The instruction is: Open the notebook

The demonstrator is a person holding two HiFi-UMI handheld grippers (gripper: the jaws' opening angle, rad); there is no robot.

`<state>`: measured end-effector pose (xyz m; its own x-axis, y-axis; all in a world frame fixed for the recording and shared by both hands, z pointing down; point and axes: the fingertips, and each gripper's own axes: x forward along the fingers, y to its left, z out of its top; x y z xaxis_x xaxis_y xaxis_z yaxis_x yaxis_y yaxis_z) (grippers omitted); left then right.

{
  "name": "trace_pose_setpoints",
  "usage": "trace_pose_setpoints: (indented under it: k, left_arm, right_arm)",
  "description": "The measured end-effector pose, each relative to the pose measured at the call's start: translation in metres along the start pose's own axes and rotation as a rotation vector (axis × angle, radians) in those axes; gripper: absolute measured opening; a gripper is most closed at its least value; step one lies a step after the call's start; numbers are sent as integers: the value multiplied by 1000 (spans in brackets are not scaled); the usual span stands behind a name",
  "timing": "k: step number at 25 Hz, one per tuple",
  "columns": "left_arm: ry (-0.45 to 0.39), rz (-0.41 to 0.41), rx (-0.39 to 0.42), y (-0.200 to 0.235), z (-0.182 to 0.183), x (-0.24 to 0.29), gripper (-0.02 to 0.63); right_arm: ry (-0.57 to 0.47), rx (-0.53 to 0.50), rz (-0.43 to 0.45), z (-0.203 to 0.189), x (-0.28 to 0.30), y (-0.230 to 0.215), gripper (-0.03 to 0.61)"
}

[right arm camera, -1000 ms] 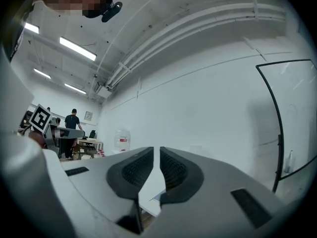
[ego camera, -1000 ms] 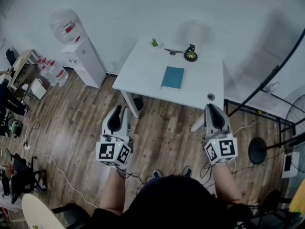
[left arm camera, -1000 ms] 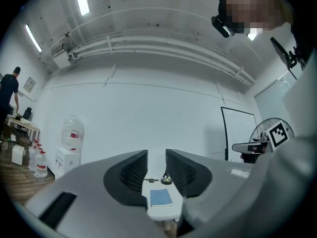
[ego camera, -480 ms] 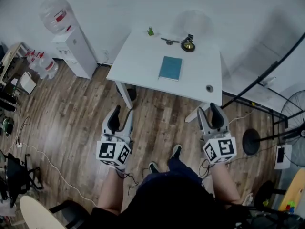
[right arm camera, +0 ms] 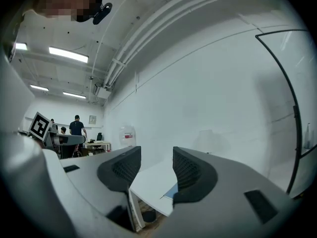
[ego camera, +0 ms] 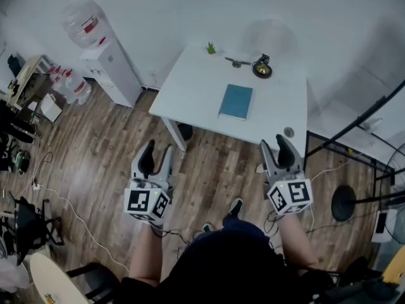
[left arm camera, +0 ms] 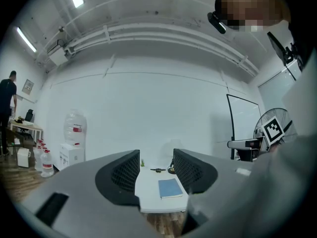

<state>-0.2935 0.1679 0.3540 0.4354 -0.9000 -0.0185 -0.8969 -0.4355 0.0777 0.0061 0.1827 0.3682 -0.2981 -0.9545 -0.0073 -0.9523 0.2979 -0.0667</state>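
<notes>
Left gripper [ego camera: 158, 148] jaws opening, right gripper [ego camera: 273, 143] spread, both empty, shut moments ago; notebook [ego camera: 236, 101] closed on table [ego camera: 190, 87], unreached.

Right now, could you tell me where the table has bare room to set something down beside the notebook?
The table is bare left of the notebook, along the near edge, and to its right as far as the small round disc. The far edge is crowded: plant, dark tool, round ornament.

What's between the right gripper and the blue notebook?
Only bare white tabletop lies between the right gripper and the blue rectangular notebook, shown in the head view.
</notes>
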Motion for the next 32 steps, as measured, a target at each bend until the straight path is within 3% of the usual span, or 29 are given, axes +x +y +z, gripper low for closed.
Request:
trace_pose_setpoints:
  k: [15, 25, 32]
  left_arm:
    - [110, 39, 45, -60, -26, 147, 202]
    - [148, -55, 38, -90, -45, 226, 201]
    - [173, -157, 14, -88, -72, 293, 201]
  right_arm:
    - [5, 134, 48, -20, 91, -144, 185]
    - [11, 131, -45, -22, 99, -212, 177]
    - [31, 108, -170, -20, 106, -252, 175]
